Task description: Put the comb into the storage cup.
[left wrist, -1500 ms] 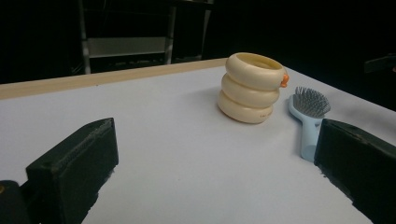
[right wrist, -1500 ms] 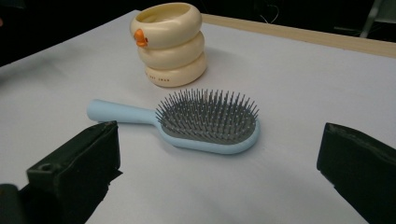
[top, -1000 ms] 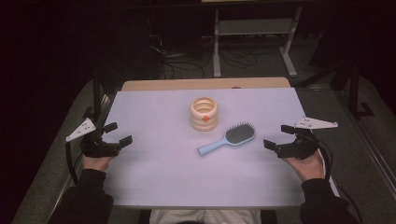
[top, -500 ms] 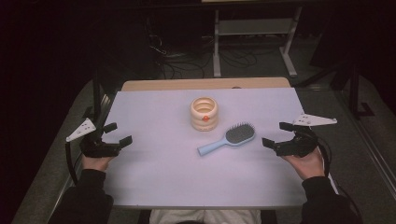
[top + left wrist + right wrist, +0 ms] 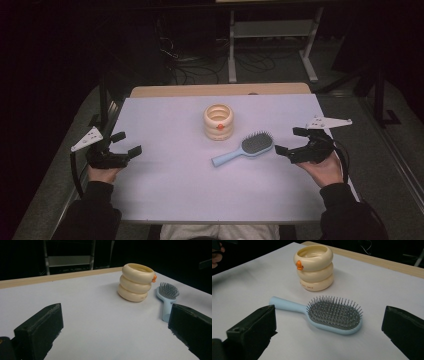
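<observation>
A light blue hairbrush [image 5: 244,148] [image 5: 329,314] [image 5: 167,295] lies bristles up in the middle of the white table sheet [image 5: 170,180], its handle towards the near left. Behind it stands a cream ringed cup with an orange beak [image 5: 218,121] [image 5: 314,267] [image 5: 136,281]. My right gripper [image 5: 292,141] [image 5: 329,332] is open just right of the brush head, jaws wide apart and nothing between them. At the table's left edge my left gripper [image 5: 126,144] [image 5: 115,335] is open and holds nothing.
A wooden table edge [image 5: 220,90] runs along the far side of the sheet. Beyond it on the dark floor stand a metal shelf frame [image 5: 272,40] and loose cables [image 5: 192,62]. A black post [image 5: 102,95] rises at the table's left.
My right gripper has moved left towards the brush head. The left gripper, the brush and the cup have stayed put.
</observation>
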A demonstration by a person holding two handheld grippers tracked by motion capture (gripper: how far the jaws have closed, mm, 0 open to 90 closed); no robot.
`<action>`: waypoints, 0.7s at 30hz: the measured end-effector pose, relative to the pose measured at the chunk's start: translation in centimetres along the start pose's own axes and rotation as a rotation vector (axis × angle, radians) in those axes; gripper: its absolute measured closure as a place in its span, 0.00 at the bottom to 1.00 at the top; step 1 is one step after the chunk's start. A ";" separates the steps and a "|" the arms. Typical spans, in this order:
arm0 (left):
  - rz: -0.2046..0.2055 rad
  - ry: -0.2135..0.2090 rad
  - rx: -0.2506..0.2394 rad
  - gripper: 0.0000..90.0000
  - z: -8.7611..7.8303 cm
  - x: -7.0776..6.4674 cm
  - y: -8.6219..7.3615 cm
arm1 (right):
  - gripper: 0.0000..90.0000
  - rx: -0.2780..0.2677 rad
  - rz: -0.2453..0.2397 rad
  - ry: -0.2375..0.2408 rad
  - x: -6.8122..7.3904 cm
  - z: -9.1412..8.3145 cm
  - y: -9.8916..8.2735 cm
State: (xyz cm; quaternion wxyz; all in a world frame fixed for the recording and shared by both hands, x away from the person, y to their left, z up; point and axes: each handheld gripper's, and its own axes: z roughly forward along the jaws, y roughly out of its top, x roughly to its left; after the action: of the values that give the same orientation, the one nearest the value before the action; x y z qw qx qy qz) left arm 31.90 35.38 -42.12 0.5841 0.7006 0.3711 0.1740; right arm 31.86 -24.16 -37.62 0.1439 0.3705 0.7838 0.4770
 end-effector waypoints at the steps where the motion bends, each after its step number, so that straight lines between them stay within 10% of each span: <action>1: 0.000 0.000 0.000 0.00 0.0 0.0 0.0 | 0.00 0.003 -0.004 0.004 0.1 0.1 0.2; 21: 0.000 -0.003 -0.009 0.00 -0.1 0.0 0.0 | 0.00 0.057 -0.062 0.082 1.9 2.7 2.8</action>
State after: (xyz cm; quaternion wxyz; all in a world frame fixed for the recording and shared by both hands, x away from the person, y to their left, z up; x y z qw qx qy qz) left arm 31.88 35.42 -42.07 0.5877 0.6982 0.3696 0.1747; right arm 33.37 -20.27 -36.31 0.1157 0.3302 0.8135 0.4645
